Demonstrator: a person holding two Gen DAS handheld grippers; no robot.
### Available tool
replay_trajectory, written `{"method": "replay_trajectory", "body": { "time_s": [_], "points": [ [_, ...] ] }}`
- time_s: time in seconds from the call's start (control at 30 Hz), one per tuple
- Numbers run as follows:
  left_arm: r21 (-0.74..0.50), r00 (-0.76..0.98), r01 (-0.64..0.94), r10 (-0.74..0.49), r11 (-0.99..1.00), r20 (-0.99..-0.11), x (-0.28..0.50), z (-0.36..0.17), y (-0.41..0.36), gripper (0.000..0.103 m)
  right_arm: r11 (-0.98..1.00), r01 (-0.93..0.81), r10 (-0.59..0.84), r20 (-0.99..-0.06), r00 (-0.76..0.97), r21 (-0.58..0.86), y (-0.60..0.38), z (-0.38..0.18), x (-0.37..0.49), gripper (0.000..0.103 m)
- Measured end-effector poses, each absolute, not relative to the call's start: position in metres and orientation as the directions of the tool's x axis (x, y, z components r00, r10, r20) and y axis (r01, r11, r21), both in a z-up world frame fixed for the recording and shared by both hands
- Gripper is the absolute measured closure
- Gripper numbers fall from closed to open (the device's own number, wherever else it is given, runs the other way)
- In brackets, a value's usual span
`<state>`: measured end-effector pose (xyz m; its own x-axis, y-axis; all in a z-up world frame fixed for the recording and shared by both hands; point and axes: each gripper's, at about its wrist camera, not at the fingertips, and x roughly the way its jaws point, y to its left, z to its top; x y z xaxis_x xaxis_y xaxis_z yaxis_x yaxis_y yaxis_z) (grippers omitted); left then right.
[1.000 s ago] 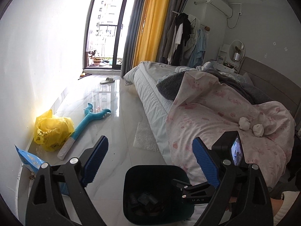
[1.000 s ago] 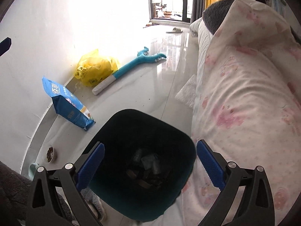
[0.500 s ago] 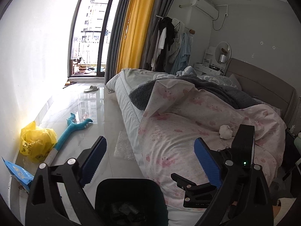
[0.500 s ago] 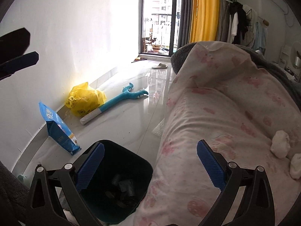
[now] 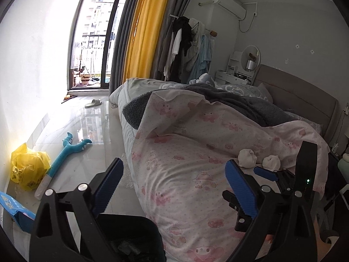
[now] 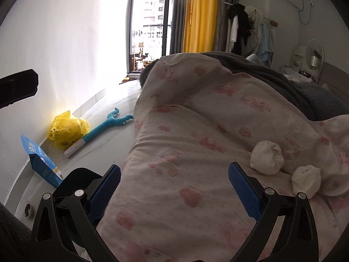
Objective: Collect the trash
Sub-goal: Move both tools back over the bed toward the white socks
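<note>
The bed point(image 6: 196, 152) carries two white tissue wads point(image 6: 266, 157) on its pink quilt, right of the right claw point(image 6: 174, 187) and slightly beyond it; the bin point(image 5: 130, 235) stands low on the near left. Both claws, left claw point(image 5: 174, 185) included, gape wide and empty. Best swing right, straddle one wad, and pinch without snagging quilt.

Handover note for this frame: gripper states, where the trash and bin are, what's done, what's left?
Left gripper: open, empty, above the black bin.
Right gripper: open, empty, over the pink duvet.
Two white wads and lie on the duvet, just right of the right gripper.
Done: bin already holds some trash.
Left: grab both wads and bin them.
</note>
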<state>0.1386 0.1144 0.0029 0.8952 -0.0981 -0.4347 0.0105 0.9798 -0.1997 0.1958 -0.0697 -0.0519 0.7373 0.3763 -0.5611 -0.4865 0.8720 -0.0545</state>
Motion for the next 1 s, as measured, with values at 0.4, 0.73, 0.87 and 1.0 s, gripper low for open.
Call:
{"method": "replay_trajectory", "body": {
  "time_s": [0.4,0.73,0.87,1.0],
  "points": [
    [-0.181,0.873,0.074,-0.152,0.981,-0.463,0.173,-0.006,0.067,0.007,0.967,-0.256,0.202,-0.565,0.800,-0.015,-0.157,-0.055,0.228,0.003],
    [-0.135,0.851,0.152,-0.199,0.979,-0.486,0.202,-0.012,0.036,0.007,0.991,-0.137,0.112,-0.580,0.807,0.000,-0.222,-0.055,0.255,0.003],
    [-0.110,0.842,0.190,-0.219,0.976,-0.493,0.210,-0.016,0.022,0.007,0.994,-0.109,0.091,-0.593,0.800,0.005,-0.243,-0.059,0.268,0.003],
    [-0.122,0.828,0.222,-0.253,0.967,-0.501,0.220,-0.021,0.010,0.007,0.994,-0.101,0.100,-0.605,0.790,0.032,-0.262,-0.064,0.278,0.003]
  ]
}}
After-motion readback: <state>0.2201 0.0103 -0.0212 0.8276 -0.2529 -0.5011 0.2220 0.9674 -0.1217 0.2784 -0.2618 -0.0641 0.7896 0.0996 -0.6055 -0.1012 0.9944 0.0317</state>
